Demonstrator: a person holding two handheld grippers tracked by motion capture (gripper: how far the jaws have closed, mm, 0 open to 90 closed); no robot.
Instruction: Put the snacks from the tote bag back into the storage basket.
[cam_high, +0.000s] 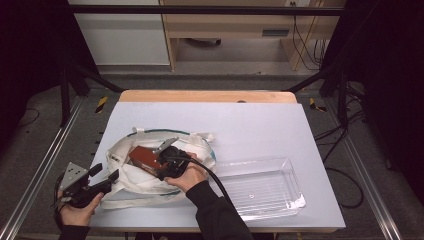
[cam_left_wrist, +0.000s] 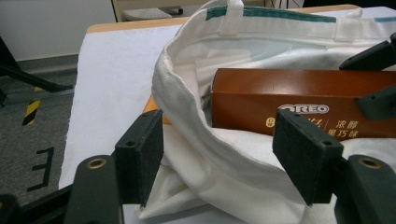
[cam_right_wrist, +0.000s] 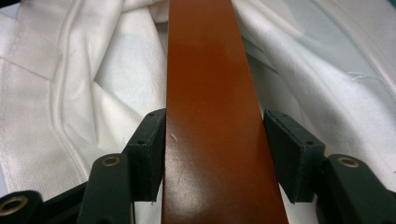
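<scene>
Down inside the mouth of the white cloth bag (cam_high: 145, 177), the right claw (cam_high: 159, 166) was clamped on a brown Oreo box (cam_high: 144, 156), its two jaws pressed against the box's long sides. In the right gripper view the box (cam_right_wrist: 212, 116) ran straight up between the pads (cam_right_wrist: 150, 149), with white cloth (cam_right_wrist: 84, 93) bunched on either side of it. The bag lay slumped on the near left part of the pale worktop (cam_high: 250, 125), its green-trimmed rim (cam_high: 160, 132) turned toward the far side.

The left claw (cam_high: 107, 175) stood apart at the bag's near left edge. In the left gripper view its jaws straddled the bag's folded rim (cam_left_wrist: 187, 116), the left pad (cam_left_wrist: 140, 158) just beside the cloth, the right pad (cam_left_wrist: 303, 158) in front of the box (cam_left_wrist: 299, 100); whether either pad touched the cloth I could not tell.

A clear plastic tray (cam_high: 295, 192) sat on the worktop to the right of the bag, near the person's right sleeve (cam_high: 220, 215).
</scene>
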